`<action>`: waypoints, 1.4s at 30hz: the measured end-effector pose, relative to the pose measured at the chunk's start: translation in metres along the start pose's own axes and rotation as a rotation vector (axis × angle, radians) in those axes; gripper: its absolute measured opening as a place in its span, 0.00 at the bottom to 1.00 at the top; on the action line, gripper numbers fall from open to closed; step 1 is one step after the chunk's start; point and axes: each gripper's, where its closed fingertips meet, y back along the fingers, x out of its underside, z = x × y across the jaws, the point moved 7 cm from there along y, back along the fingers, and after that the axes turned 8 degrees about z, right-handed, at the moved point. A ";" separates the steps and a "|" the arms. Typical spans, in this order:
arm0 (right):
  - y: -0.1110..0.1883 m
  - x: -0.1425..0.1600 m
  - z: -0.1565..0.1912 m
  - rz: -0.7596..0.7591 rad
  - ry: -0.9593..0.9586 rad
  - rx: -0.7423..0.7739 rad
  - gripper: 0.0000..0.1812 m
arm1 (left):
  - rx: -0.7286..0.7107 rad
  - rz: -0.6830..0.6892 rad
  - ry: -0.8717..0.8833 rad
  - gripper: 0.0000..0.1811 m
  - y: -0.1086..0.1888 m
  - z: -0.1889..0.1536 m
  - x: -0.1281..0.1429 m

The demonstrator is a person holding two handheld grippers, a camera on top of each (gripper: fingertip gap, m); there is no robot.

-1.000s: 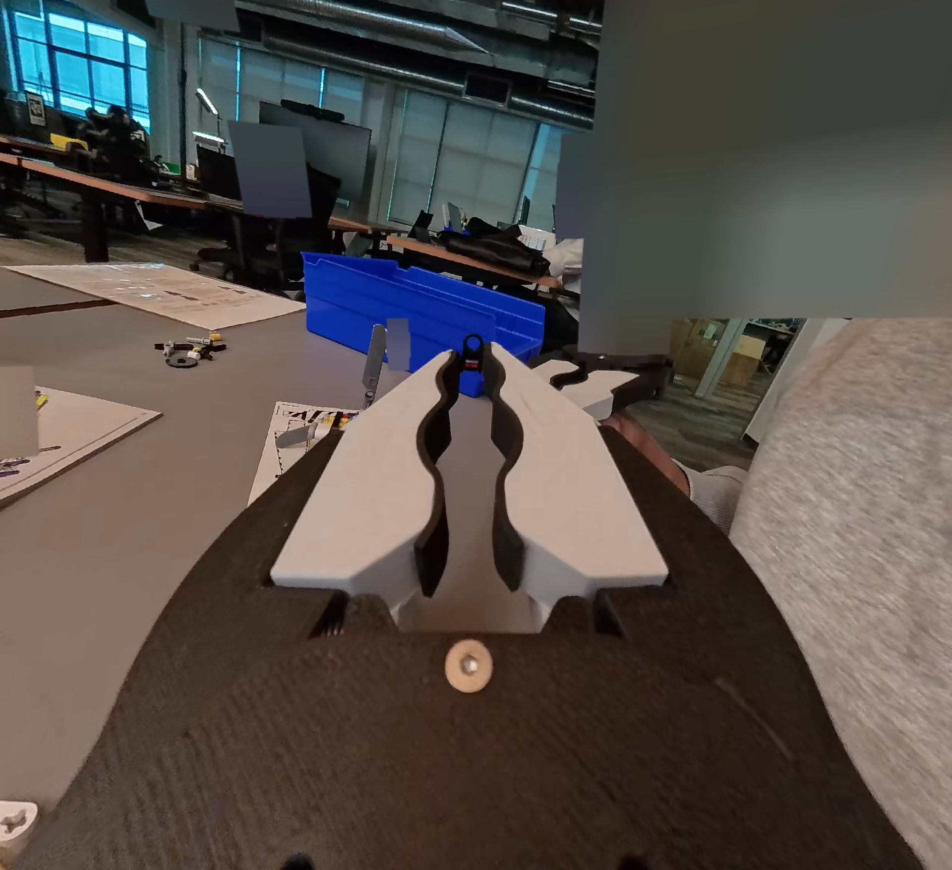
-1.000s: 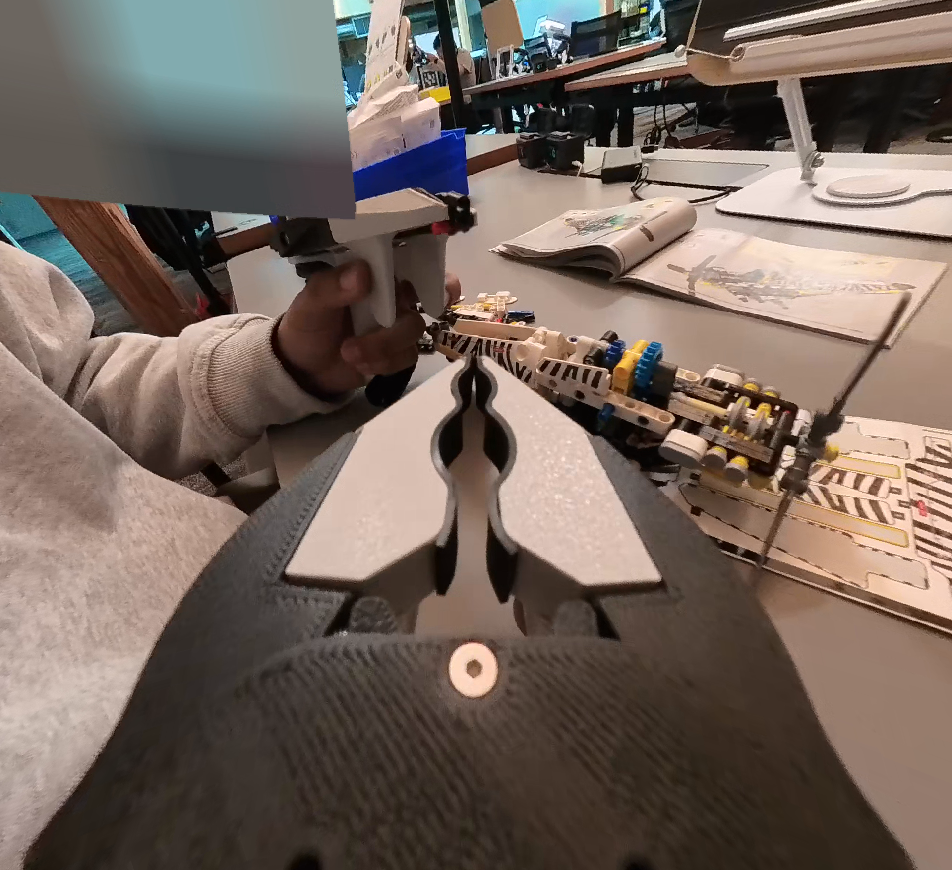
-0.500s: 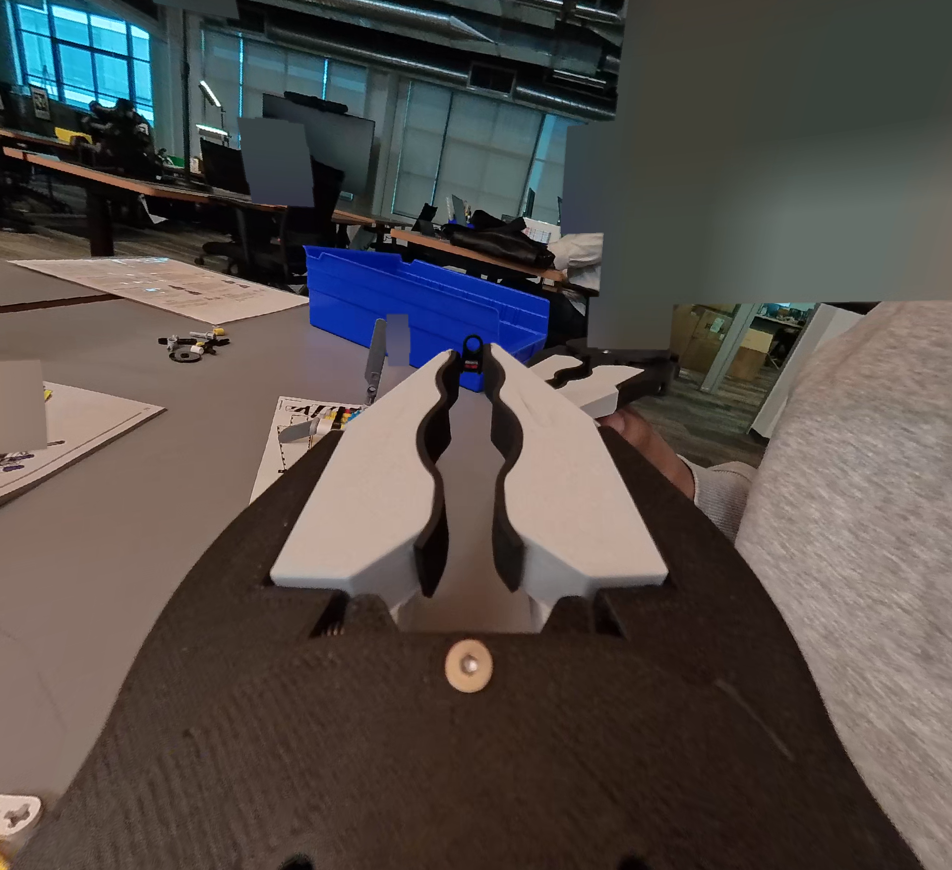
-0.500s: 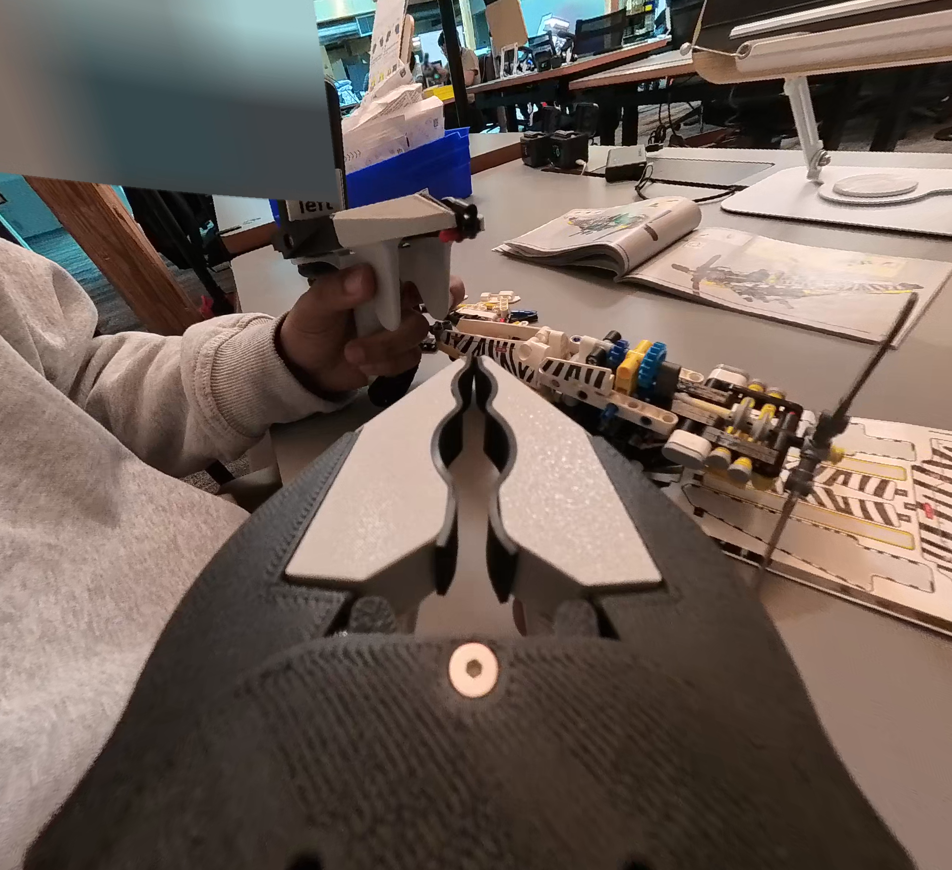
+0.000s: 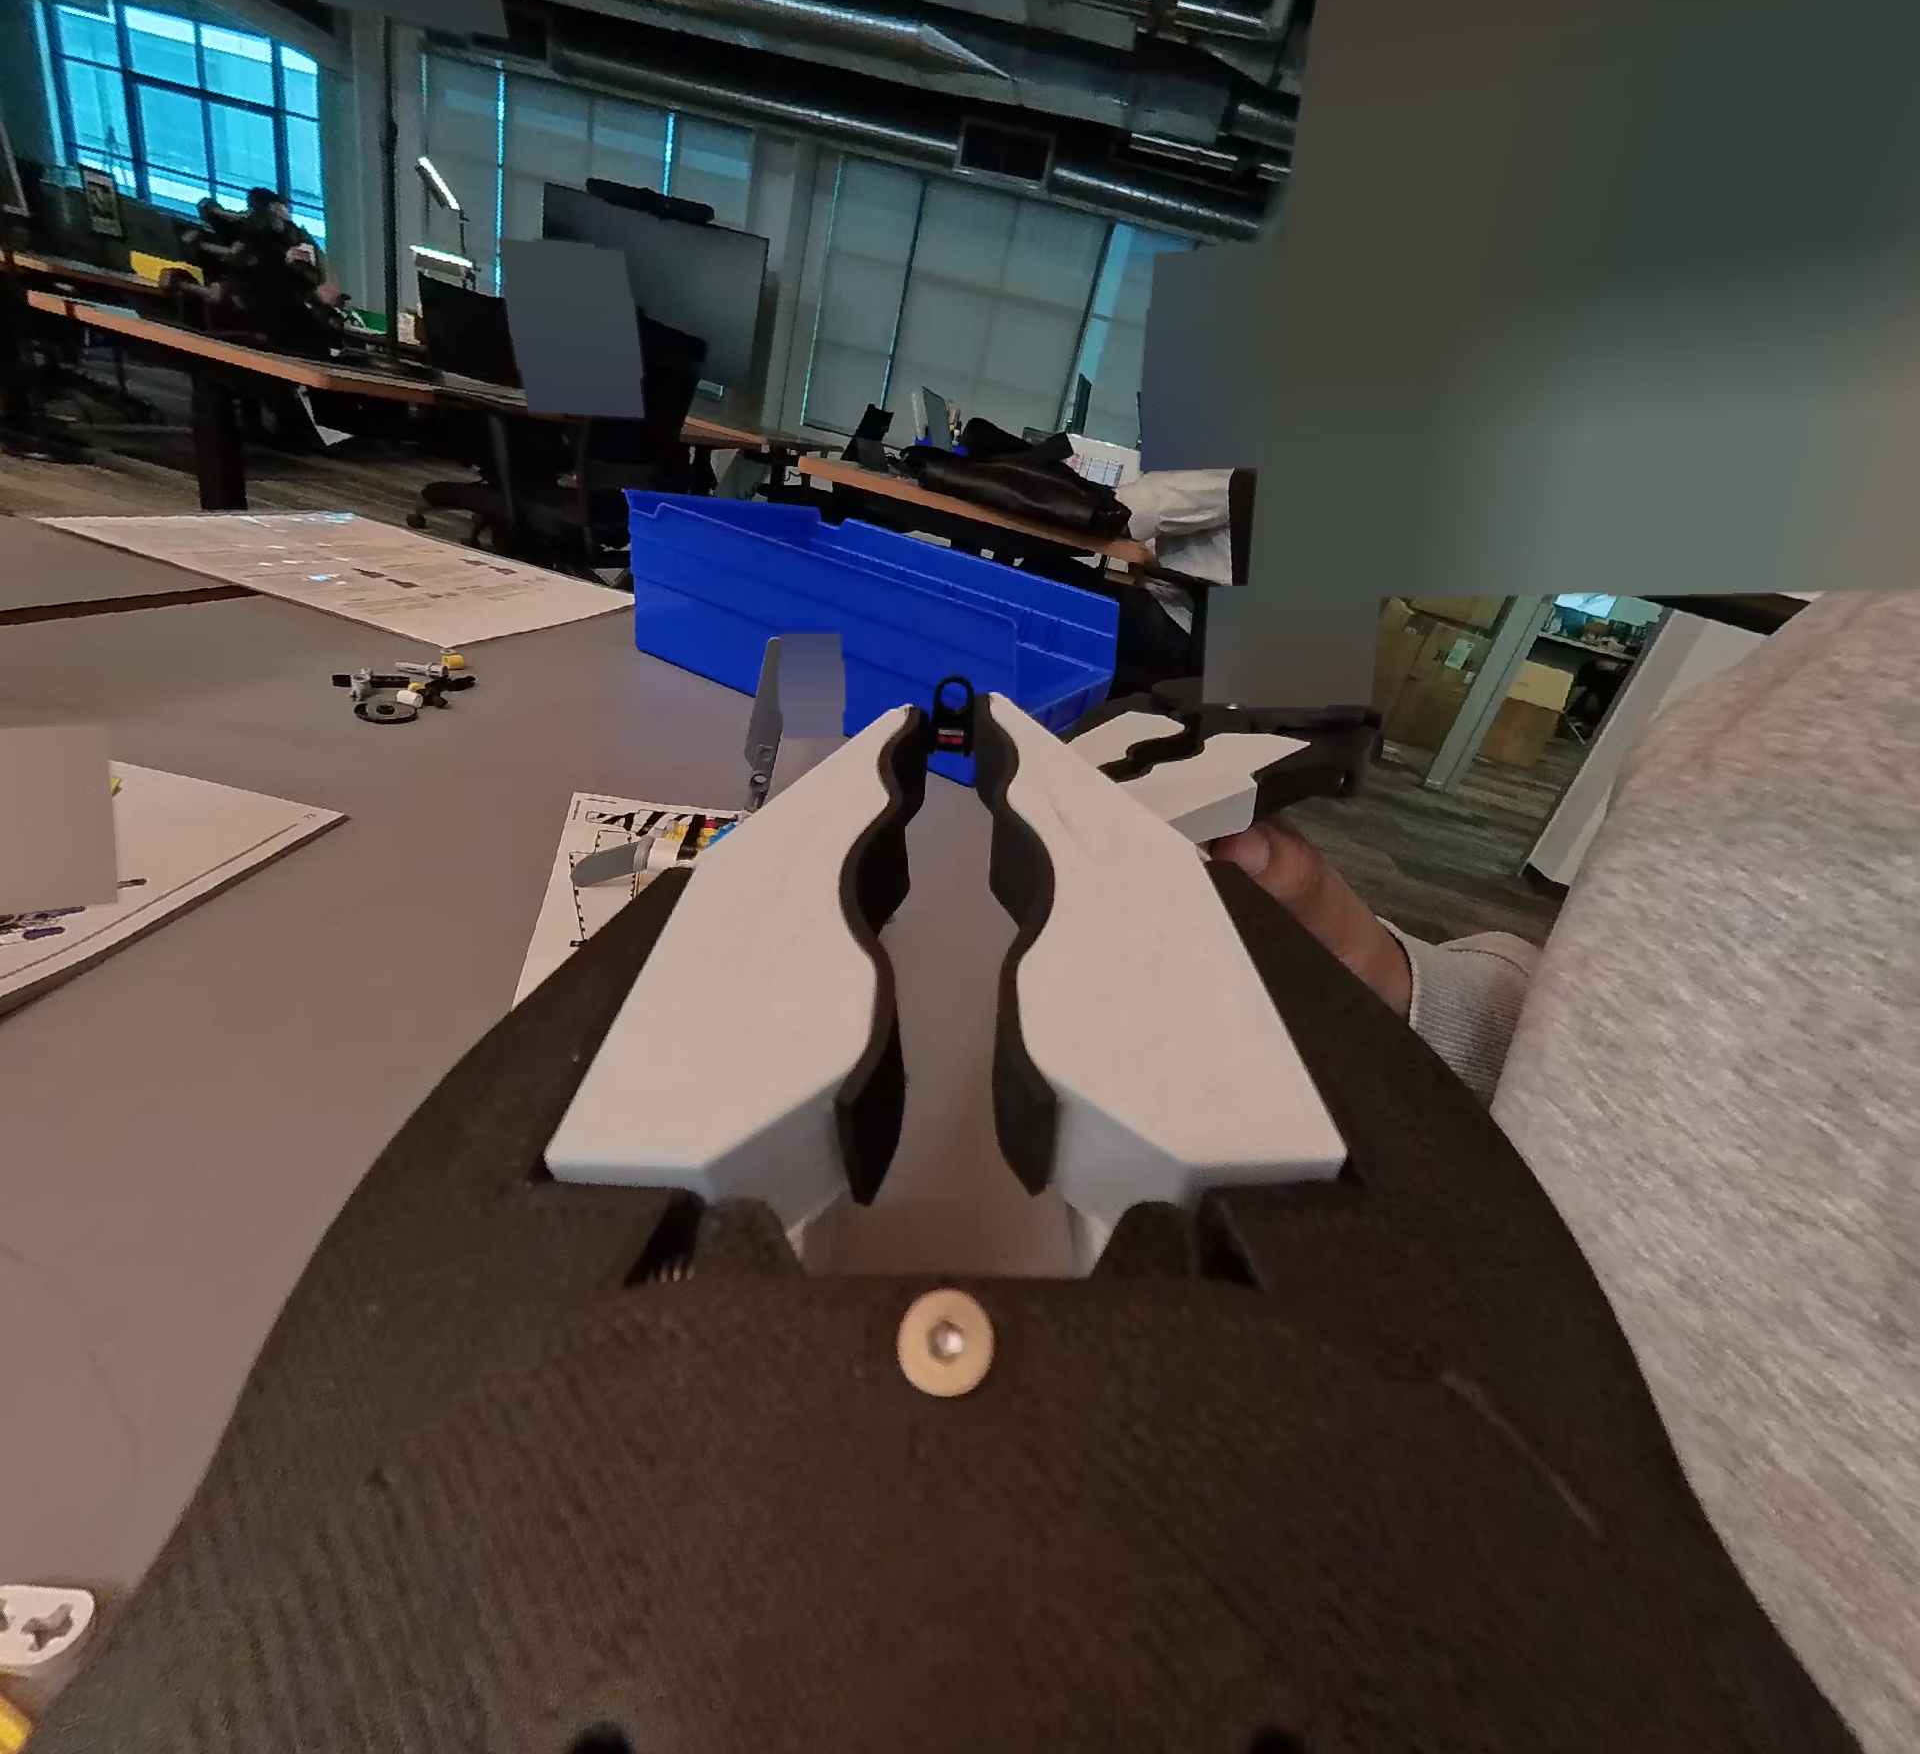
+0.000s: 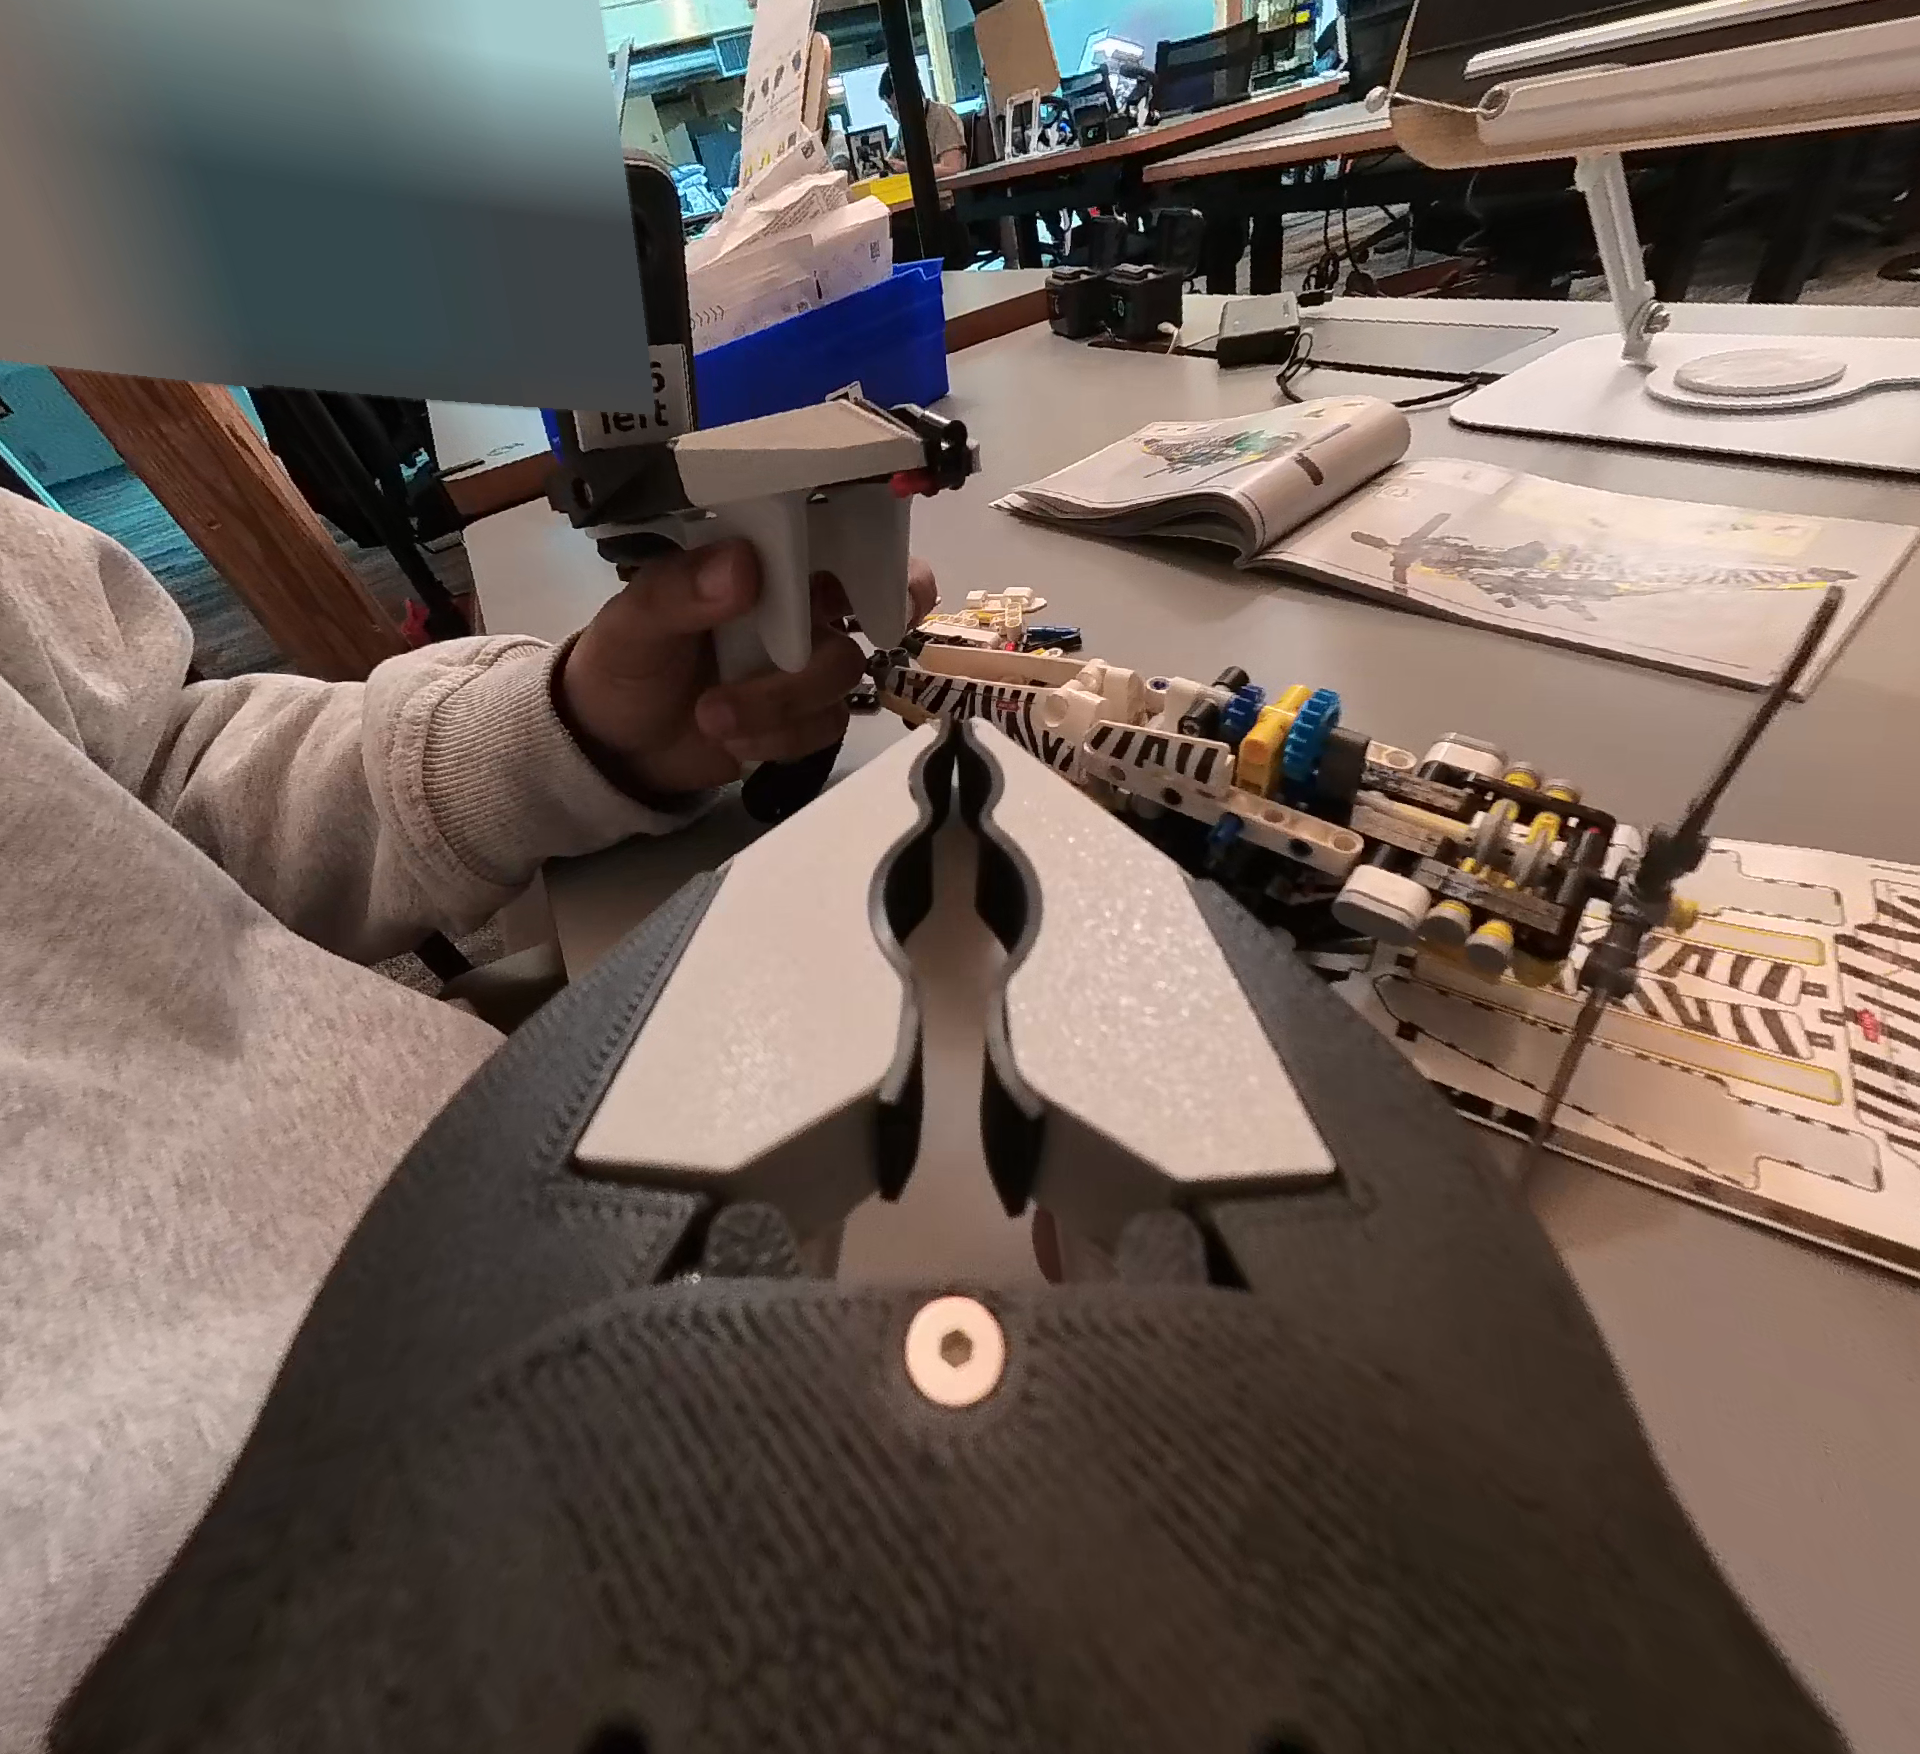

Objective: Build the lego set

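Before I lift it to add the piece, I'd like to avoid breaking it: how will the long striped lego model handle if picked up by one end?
The lego model is long and thin, so it would probably sag or twist. Its pinned-together beams may pop apart under a hard squeeze. The thin dark blade sticking up at its far end looks easy to snag.

A long blue plastic bin (image 5: 873,608) stood on the grey table (image 5: 260,1029), stuffed at one end with white folded papers (image 6: 800,260); a silver metal monitor stand (image 6: 1704,374) rested on its flat base at the far right; a small black power brick (image 6: 1259,316) with its cable lay near it; wooden-topped desks (image 6: 1174,151) stood beyond.
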 end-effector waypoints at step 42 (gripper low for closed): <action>0.002 -0.001 -0.003 -0.031 -0.014 0.034 0.00 | -0.023 0.031 0.032 0.05 -0.002 0.004 0.003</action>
